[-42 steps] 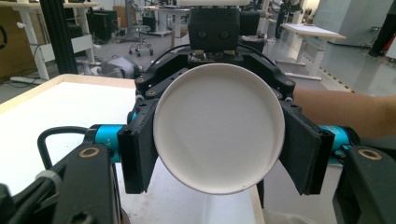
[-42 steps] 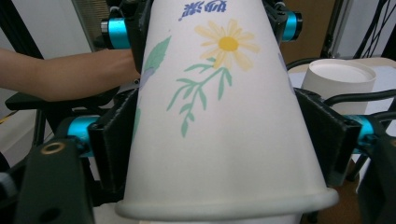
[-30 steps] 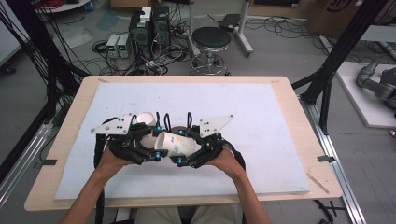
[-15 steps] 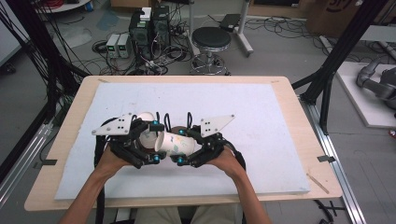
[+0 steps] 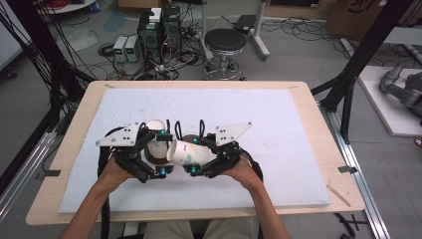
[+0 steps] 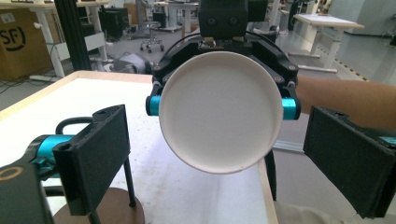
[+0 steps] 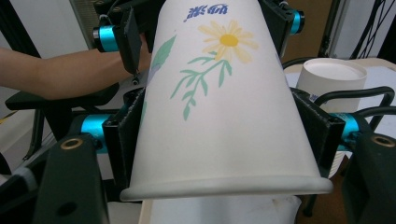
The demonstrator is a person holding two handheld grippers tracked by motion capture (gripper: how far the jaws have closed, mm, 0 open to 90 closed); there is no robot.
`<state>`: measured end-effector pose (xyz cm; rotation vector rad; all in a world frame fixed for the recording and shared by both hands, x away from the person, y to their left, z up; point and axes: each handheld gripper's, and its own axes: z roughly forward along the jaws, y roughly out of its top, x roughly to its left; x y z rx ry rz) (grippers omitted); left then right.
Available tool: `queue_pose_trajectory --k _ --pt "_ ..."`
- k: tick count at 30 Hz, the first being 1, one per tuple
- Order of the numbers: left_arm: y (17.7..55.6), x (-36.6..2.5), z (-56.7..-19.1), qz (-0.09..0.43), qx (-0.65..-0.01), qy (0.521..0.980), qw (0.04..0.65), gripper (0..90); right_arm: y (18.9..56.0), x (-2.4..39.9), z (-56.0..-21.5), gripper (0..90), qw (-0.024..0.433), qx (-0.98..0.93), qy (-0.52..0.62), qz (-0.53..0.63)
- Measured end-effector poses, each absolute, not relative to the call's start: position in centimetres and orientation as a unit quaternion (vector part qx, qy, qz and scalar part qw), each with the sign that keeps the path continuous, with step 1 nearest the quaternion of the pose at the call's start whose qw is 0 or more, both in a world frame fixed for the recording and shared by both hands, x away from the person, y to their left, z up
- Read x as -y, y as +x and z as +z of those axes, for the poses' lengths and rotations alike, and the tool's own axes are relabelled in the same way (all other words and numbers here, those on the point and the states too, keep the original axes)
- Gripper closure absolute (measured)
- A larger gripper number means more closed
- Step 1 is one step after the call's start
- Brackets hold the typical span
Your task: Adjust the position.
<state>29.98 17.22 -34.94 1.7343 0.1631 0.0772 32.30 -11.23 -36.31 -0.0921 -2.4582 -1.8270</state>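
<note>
The right gripper (image 5: 196, 158) is clenched on a paper cup (image 5: 188, 152) with a daisy print. The cup lies on its side above the white mat (image 5: 278, 129), a little toward 7 o'clock from the mat's middle, with its bottom pointing to 9 o'clock at the left gripper (image 5: 158, 152). In the right gripper view the two black pads (image 7: 122, 140) press on both sides of the cup (image 7: 219, 107) near its rim.

The left gripper's jaws have just been opening. In the left gripper view its pads (image 6: 95, 156) stand well apart at 8 and 4 o'clock of the cup's round white bottom (image 6: 219, 112), and they do not touch it; this gripper is released.

A second white cup (image 7: 332, 77) stands upright on the mat at 2 o'clock in the right gripper view. A brown round thing (image 6: 109, 212) lies on the mat under the left gripper.
</note>
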Motion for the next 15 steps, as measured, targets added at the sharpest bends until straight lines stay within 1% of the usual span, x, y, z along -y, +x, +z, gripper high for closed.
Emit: queue_pose_trajectory --k 5,6,7,8,15 --pt "29.9 -17.7 -34.9 0.038 -0.081 0.775 0.626 7.3 32.3 11.6 -36.2 29.3 0.039 0.806 -0.034 -0.59" --pt "29.8 -17.7 -34.8 0.044 -0.081 0.792 0.603 8.6 32.3 11.8 -36.1 29.2 0.039 0.809 -0.036 -0.586" --pt "29.8 -17.7 -34.8 0.044 -0.081 0.792 0.603 8.9 32.3 11.8 -36.1 29.2 0.039 0.809 -0.036 -0.586" --pt "29.8 -17.8 -34.8 0.047 -0.08 0.804 0.587 9.0 32.3 12.1 -36.1 29.2 0.037 0.811 -0.04 -0.583" --pt "29.8 -18.1 -34.8 0.04 -0.095 0.829 0.55 8.9 32.4 12.6 -35.8 29.2 0.028 0.825 -0.046 -0.563"
